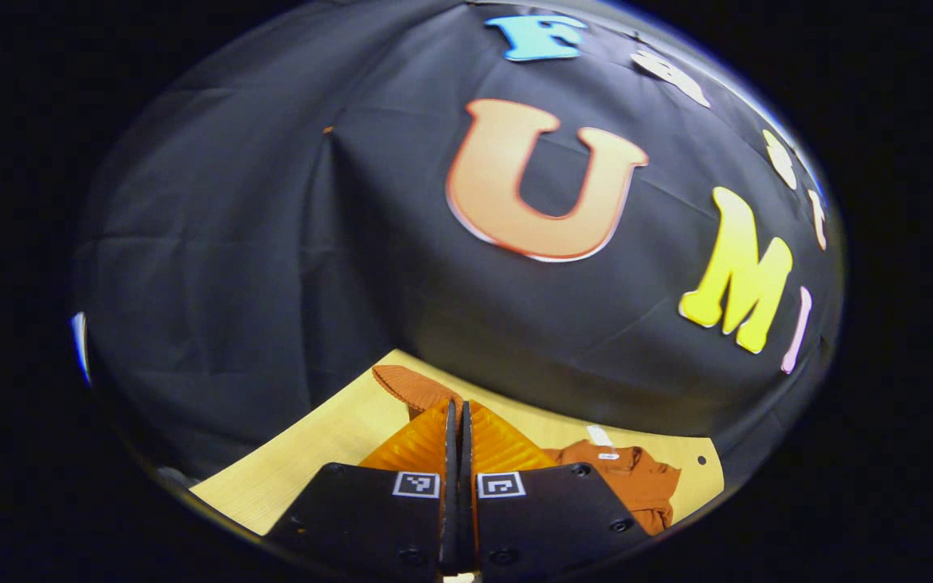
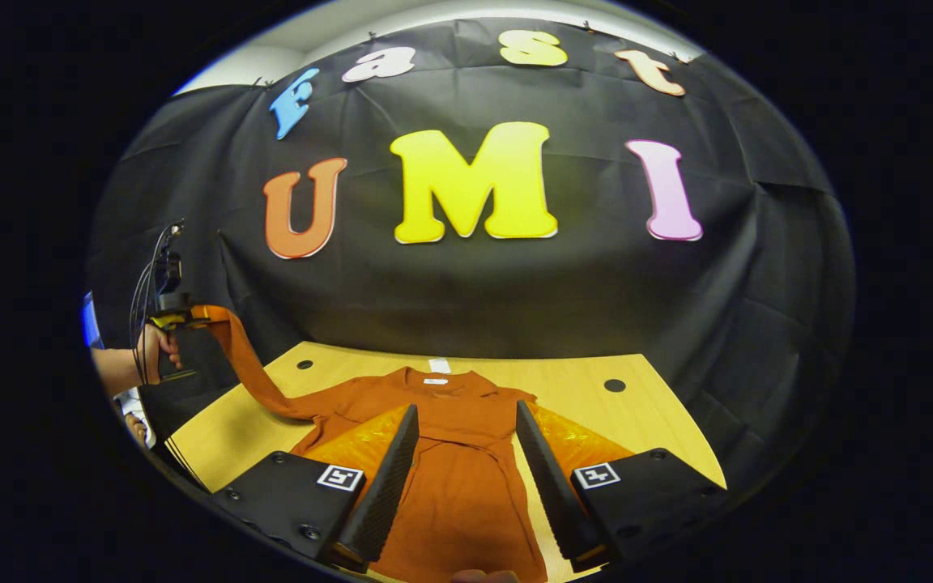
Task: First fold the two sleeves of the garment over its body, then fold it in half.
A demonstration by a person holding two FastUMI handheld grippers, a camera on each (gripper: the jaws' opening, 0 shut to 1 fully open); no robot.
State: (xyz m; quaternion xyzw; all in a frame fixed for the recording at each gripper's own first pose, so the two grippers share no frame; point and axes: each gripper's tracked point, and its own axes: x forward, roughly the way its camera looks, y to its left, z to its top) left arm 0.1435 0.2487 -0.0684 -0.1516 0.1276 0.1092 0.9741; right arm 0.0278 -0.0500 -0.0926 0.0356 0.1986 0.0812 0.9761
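While the garment (image 2: 450,453) lies spread on the wooden counter (image 2: 596,405) with its collar toward the booth's black cloth wall, one of its sleeves (image 2: 244,356) is lifted off the wood. In the right gripper view that sleeve stretches up and away to the left gripper (image 2: 183,318), held in a person's hand (image 2: 155,348) above the counter's edge; the sleeve's end sits at that gripper's tip. In the left gripper view the left gripper (image 1: 458,421) has its fingers drawn together with hardly a slit between them, and the sleeve's cuff (image 1: 414,385) shows just past their tips, apparently pinched there. Farther right in that view the garment's body (image 1: 636,478) lies crumpled on the counter (image 1: 337,437), a small white tag (image 1: 598,436) at its neck. The right gripper (image 2: 462,425) hovers over the middle of the garment with its fingers spread wide apart, holding nothing. Two small round holes (image 2: 614,385) mark the counter near the wall.
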